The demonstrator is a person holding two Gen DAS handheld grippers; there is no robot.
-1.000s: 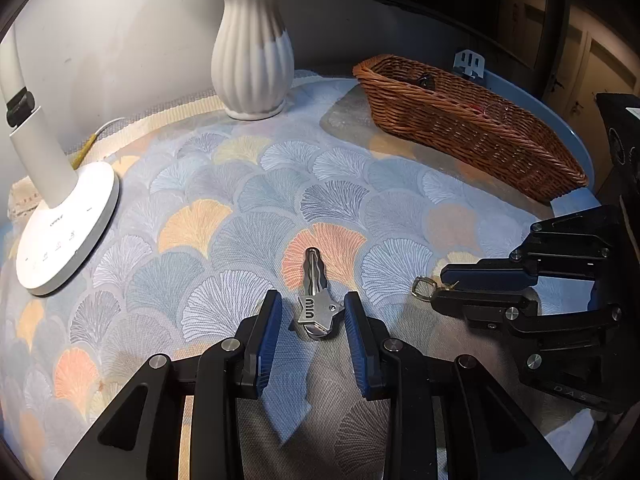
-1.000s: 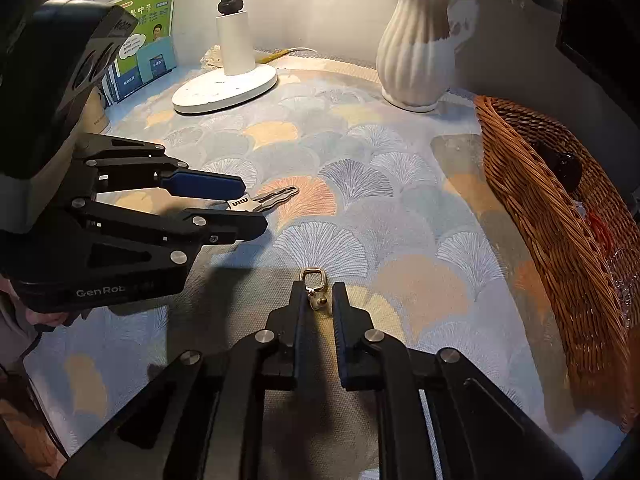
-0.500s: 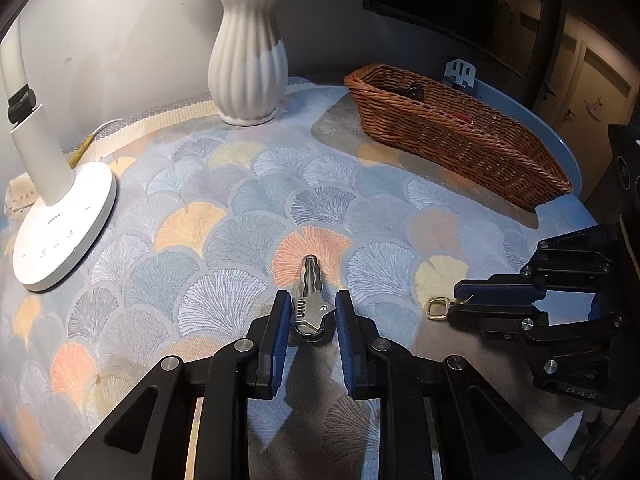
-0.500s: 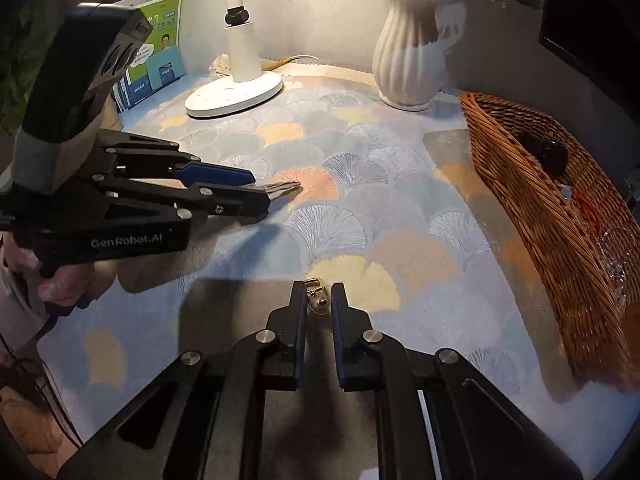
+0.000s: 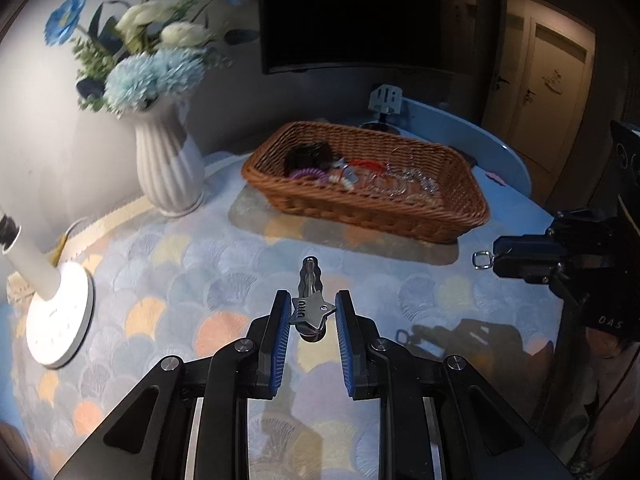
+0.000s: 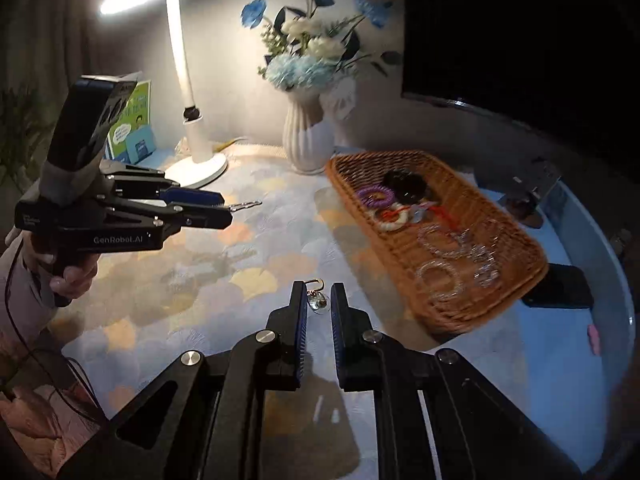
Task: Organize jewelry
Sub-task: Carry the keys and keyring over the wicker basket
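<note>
My left gripper (image 5: 311,312) is shut on a silver hair clip (image 5: 310,300) with a star-shaped end and holds it in the air above the cloth. It also shows in the right wrist view (image 6: 224,212) at the left, with the hair clip (image 6: 246,205) sticking out. My right gripper (image 6: 318,300) is shut on a small charm with a gold clasp (image 6: 316,286) and holds it above the table. In the left wrist view my right gripper (image 5: 500,260) is at the right with the clasp ring (image 5: 481,260) poking out. A wicker basket (image 5: 460,216) holds several bracelets and hair ties.
A white ribbed vase (image 5: 168,168) with blue and white flowers stands at the back left. A white desk lamp (image 5: 56,316) stands at the left. The scallop-patterned cloth (image 5: 200,280) covers a round blue table (image 5: 516,208). A dark screen (image 5: 360,12) hangs behind.
Both grippers have risen off the cloth with their items. The left gripper closed on the hair clip and lifted it. The basket's inside now shows from above.
</note>
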